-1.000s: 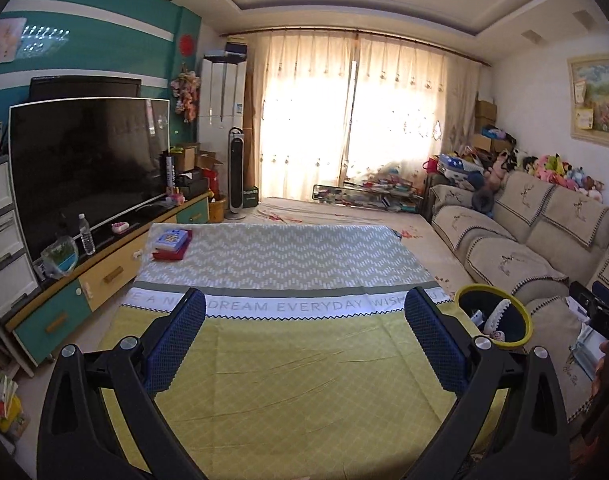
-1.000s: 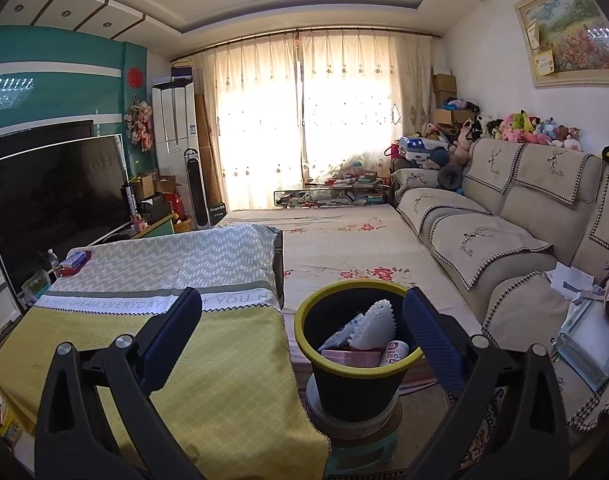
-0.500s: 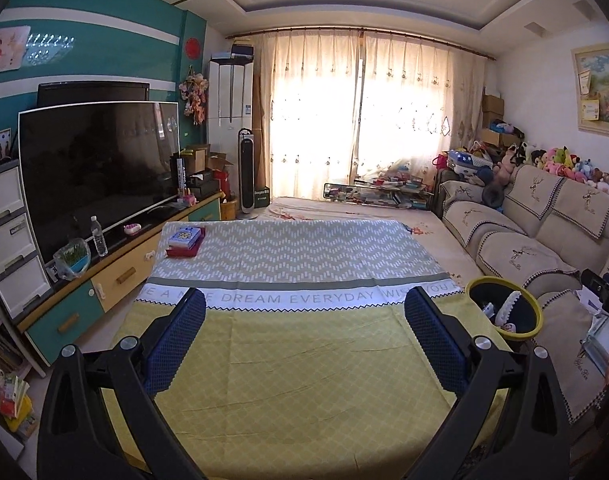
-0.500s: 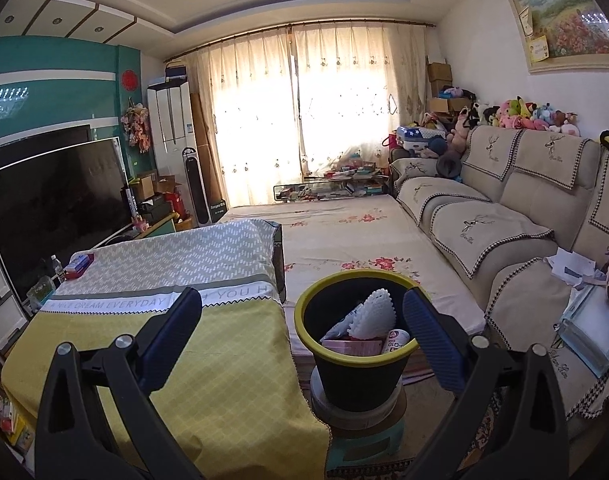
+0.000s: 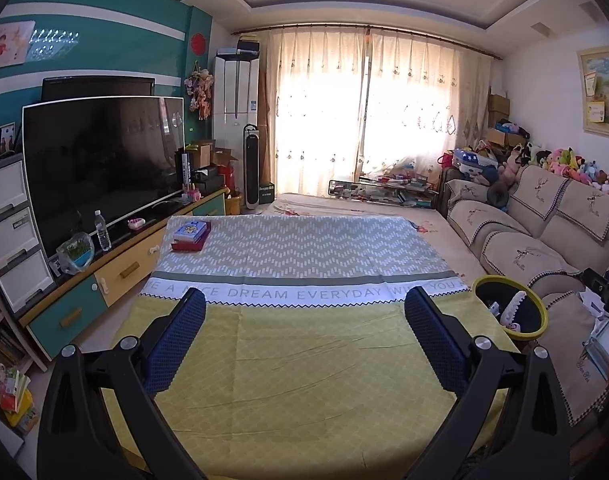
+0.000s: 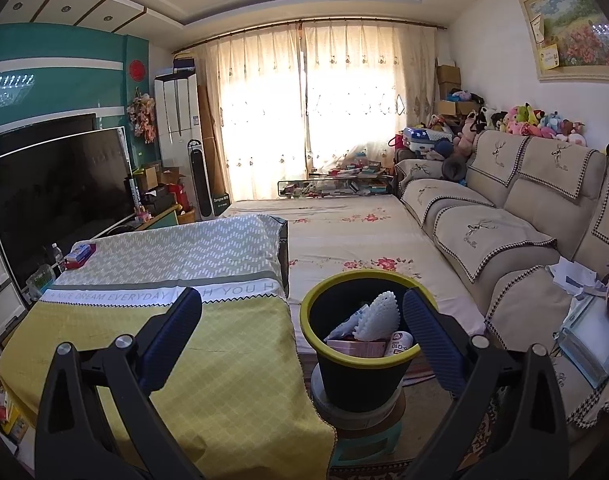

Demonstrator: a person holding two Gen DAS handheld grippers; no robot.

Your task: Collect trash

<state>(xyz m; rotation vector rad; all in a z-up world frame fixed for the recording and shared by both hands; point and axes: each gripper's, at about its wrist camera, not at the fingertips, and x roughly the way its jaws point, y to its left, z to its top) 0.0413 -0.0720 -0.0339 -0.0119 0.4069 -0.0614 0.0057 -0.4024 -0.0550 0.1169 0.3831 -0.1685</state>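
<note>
Living-room counter (image 5: 304,360) looks bare; bin (image 6: 360,360) sits right, nearest my right gripper (image 6: 302,328); both jaws wide, empty.

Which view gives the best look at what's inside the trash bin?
The right wrist view: the trash bin sits near centre, its opening shows white foam netting and packaging. The left wrist view shows the bin only at the right edge, contents barely visible.

The table (image 5: 304,360) wears a yellow and grey cloth (image 5: 296,248). A small stack of books (image 5: 190,234) lies on its far left corner.
</note>
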